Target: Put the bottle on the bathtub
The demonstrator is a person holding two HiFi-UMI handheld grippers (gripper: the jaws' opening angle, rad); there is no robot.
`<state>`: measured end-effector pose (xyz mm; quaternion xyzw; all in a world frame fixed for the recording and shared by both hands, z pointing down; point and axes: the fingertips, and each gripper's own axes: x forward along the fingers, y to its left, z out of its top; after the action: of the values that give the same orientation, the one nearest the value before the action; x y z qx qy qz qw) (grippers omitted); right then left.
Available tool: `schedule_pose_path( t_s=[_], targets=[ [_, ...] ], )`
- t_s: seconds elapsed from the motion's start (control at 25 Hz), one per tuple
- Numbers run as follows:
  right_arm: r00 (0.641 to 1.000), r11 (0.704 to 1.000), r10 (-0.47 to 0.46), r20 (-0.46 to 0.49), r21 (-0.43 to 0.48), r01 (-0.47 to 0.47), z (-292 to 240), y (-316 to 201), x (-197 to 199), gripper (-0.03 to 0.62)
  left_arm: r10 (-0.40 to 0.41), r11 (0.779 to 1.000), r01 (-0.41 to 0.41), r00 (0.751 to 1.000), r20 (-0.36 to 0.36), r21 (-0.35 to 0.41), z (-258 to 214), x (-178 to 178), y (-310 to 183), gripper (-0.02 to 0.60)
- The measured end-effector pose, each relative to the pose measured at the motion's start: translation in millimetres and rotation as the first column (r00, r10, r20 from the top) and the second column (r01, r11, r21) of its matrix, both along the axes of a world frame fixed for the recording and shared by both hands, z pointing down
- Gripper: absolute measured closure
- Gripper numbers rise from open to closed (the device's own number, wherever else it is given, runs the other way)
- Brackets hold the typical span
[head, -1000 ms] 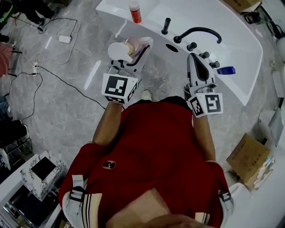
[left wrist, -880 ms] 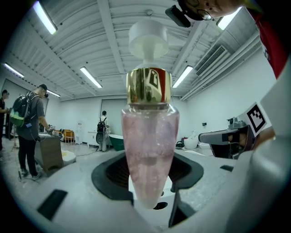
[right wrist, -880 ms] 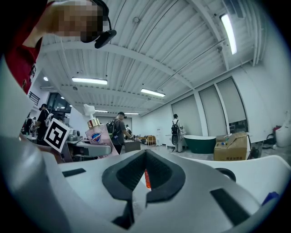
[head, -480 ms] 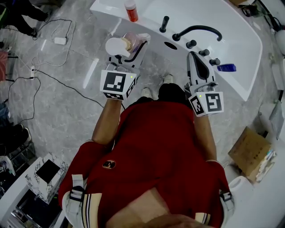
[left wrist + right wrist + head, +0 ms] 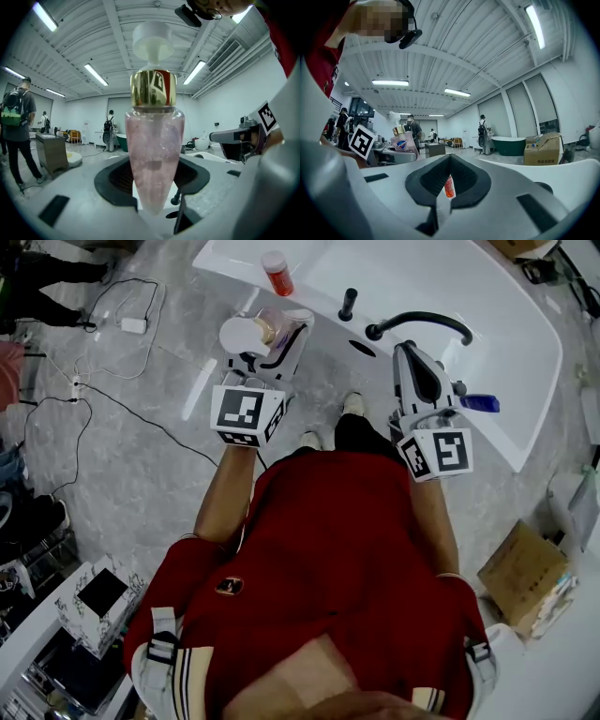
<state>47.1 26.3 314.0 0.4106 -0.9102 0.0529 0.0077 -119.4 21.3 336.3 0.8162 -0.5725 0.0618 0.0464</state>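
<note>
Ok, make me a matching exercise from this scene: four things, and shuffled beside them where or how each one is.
Things: 1 pink pump bottle; 2 red bottle; 3 black faucet; 4 right tongs.
States: A fixed to the bathtub rim; B shut, empty; C gripped by the left tongs; D standing loose on the bathtub rim.
Pairs: 1-C, 2-D, 3-A, 4-B.

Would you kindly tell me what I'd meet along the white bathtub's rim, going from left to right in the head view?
orange-red bottle → black knob → black faucet spout → blue item
</note>
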Motion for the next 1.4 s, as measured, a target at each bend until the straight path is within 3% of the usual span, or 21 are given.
schedule_pose_path(
  t_s=[0.8, 1.0, 1.4],
  targets=[
    [0.993, 0.994, -0.109, 0.054, -0.018, 0.11, 8, -134, 44, 0.595, -0.147, 0.986, 0.149, 0.989, 0.033, -0.078, 39, 30, -110, 0.357],
    [0.99, 0.991, -0.123, 0.061, -0.037, 0.126, 16, -154, 43, 0.595, -0.183, 0.977, 0.186, 0.982, 0.036, -0.103, 56, 24, -131, 0.357],
    [0.994, 0.991, -0.103, 0.025, -0.081, 0.104, 29, -173, 24, 0.595, -0.153, 0.976, 0.16, 0.987, 0.055, -0.149, 94, 9, -161, 0.357]
  ],
)
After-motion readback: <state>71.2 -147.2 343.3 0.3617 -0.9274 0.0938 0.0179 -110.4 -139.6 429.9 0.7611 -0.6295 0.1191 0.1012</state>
